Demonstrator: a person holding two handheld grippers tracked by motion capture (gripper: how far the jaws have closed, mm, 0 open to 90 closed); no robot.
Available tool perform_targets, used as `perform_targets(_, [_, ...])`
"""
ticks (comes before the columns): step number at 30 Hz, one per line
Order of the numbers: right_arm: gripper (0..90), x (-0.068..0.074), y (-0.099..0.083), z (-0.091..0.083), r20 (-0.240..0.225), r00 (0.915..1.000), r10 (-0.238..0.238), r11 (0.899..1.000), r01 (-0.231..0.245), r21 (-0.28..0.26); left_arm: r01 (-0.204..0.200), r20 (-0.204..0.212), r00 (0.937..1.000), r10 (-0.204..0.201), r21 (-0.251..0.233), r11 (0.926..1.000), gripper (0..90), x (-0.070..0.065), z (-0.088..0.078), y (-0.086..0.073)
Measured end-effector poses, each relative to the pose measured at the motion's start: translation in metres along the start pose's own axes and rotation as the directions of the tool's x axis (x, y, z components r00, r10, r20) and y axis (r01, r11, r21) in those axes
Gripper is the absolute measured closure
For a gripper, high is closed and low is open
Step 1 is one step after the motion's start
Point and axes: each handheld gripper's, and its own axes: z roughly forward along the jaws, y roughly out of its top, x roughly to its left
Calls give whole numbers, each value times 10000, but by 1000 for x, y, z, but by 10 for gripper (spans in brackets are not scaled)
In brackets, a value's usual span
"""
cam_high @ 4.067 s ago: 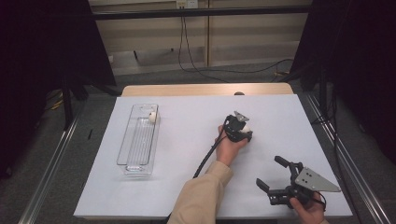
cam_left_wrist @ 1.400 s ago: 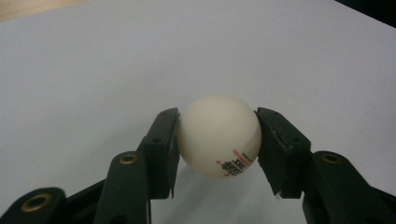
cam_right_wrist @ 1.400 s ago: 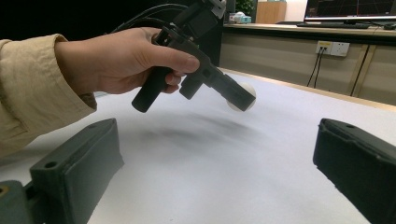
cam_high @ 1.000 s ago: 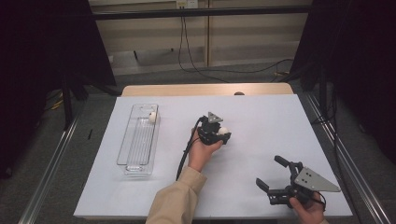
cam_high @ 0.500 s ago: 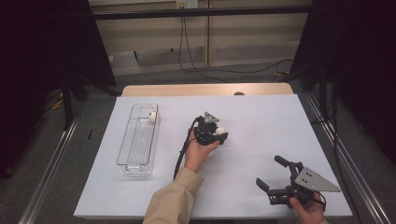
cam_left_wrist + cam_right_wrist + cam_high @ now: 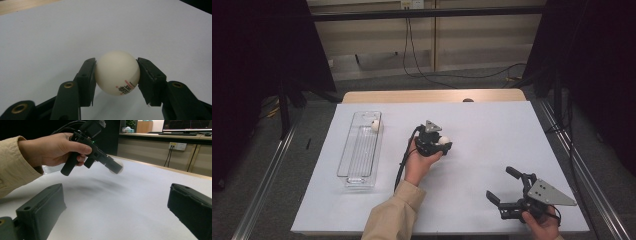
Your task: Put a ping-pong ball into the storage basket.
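Near the middle of the matte white surface [image 6: 492,135], your left tool [image 6: 436,142] has its black jaws clamped on a smooth cream ball [image 6: 117,72]. The left gripper view catches red print on it. From above you also see a ribbed clear tray [image 6: 360,150], far left, holding another ball [image 6: 375,125]. Your right tool [image 6: 504,192] sits wide open, empty.

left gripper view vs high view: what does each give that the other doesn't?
Left gripper view: red and black print on the white ball, pads pressing both its sides. High view: clear tray with a second ball at its far end, right tongs open near the table's front edge. Both: left tongs holding the ball.
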Motion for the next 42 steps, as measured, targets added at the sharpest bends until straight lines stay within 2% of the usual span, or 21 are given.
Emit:
perform_targets(7, [5, 0, 0, 0, -3, 10000, -21, 10000, 21, 15, 52, -37, 10000, -52, -50, 10000, 512, 3, -5, -2])
perform_targets(18, [5, 0, 0, 0, 9, 10000, -29, 10000, 29, 23, -97, -73, 9999, 97, 21, 10000, 512, 6, -10, -4])
perform_targets(29, [4, 0, 0, 0, -12, 10000, -18, 10000, 18, 28, 49, -16, 10000, -49, -78, 10000, 512, 8, -14, -6])
perform_targets(32, [5, 0, 0, 0, -8, 10000, -24, 10000, 24, 34, -125, -76, 9999, 126, 31, 9999, 512, 9, -16, -6])
perform_targets(42, [5, 0, 0, 1, -5, 10000, -19, 10000, 19, 38, -115, -148, 9998, 115, -4, 9999, 512, 12, -21, -8])
